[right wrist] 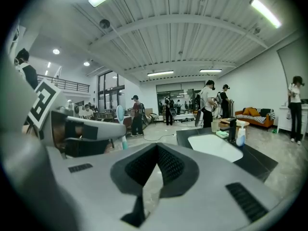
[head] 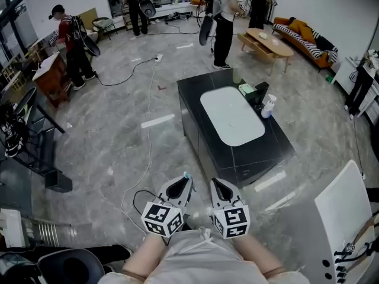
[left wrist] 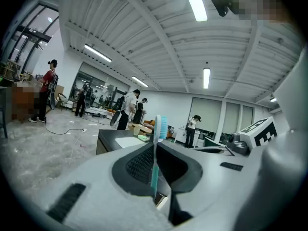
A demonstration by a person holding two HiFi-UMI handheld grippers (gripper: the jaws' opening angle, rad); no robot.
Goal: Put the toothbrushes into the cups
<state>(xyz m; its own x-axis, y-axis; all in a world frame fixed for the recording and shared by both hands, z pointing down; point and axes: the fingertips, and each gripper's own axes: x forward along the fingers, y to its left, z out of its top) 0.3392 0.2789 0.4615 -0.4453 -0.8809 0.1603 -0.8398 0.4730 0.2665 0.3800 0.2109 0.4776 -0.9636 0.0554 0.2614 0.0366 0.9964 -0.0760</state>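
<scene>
While the left gripper (left wrist: 156,144) clamps a teal toothbrush (left wrist: 154,165) upright, the right gripper (right wrist: 157,146) is closed, empty; sink counter (head: 277,138) at one o'clock.

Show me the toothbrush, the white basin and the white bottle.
toothbrush (left wrist: 156,146): left gripper view, on its neck.
white basin (head: 232,116): head view, on its bare middle.
white bottle (head: 268,106): head view, on its body.

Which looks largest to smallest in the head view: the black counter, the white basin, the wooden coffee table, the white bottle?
1. black counter
2. white basin
3. wooden coffee table, farther off, so possibly bigger in reality
4. white bottle
</scene>
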